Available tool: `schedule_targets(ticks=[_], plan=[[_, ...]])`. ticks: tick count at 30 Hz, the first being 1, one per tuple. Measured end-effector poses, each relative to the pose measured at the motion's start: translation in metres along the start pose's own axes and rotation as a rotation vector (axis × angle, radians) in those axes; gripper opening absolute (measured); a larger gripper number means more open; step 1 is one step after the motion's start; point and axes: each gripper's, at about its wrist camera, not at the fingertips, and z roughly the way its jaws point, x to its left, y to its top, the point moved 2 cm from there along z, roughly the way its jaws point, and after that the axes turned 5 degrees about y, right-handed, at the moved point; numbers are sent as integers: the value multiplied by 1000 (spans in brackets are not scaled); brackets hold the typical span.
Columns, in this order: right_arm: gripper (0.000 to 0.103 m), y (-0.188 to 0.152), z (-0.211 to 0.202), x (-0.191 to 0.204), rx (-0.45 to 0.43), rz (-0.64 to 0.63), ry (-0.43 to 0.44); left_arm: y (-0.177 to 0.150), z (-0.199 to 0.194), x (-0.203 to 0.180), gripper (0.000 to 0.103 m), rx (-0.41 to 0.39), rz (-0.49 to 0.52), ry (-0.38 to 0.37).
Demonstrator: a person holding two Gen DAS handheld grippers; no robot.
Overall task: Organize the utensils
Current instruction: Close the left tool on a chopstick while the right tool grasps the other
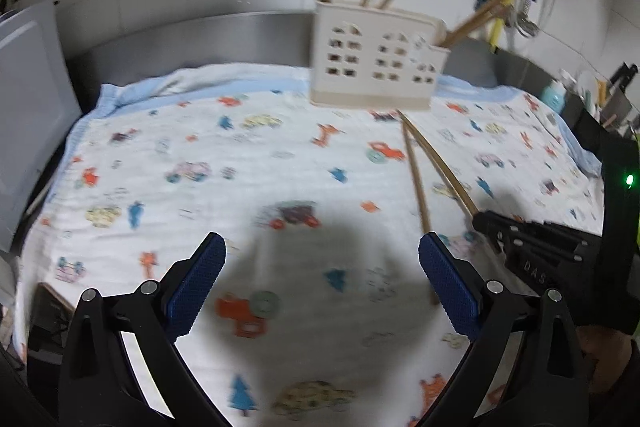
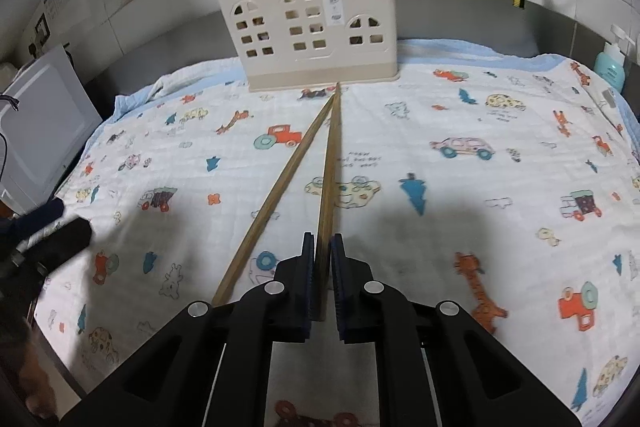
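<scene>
Right gripper (image 2: 323,247): its jaws are closed on one chopstick (image 2: 330,163), near the thick end; the blue pads press on it from both sides.
Held chopstick: it points away from the gripper, and its thin tip is at the foot of the holder (image 2: 308,39), on the cloth (image 2: 460,115).
Second chopstick (image 2: 276,195): it lies free on the cloth just left of the held one; the two tips nearly meet near the holder, and the thick ends are apart.
Left gripper (image 1: 322,247): its jaws are wide open and nothing is between them; it hangs over the cloth, left of the two chopsticks.
Holder: a cream plastic box with window-shaped holes, standing at the far edge of the cloth, with several chopsticks already leaning in its compartments.
How it handles: I judge the chopstick to be light, stiff and thin, probably of wood or bamboo. It is not fragile, but it can turn between the pads, because the long free end acts as a lever.
Where to hold: near the thick end, as now, so the thin tip can go first into a compartment.
Risk: the holder looks light and may tip if the chopstick pushes its rim.
</scene>
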Motion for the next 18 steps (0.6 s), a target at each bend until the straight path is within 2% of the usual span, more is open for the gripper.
schedule_targets(ticks=[6, 8, 11, 13, 18], plan=[[7, 2, -13, -14, -26, 10, 14, -4, 13, -31, 94, 35, 57, -33], [7, 2, -17, -18, -31, 12, 23, -4, 18, -39, 87, 58, 65, -55], [7, 2, -20, -23, -37, 13, 35, -4, 27, -48, 84, 88, 68, -87], [7, 2, -21, -27, -43, 19, 44, -4, 32, -54, 78, 101, 78, -96], [7, 2, -23, -34, -49, 24, 65, -5, 46, -68, 55, 149, 97, -131]])
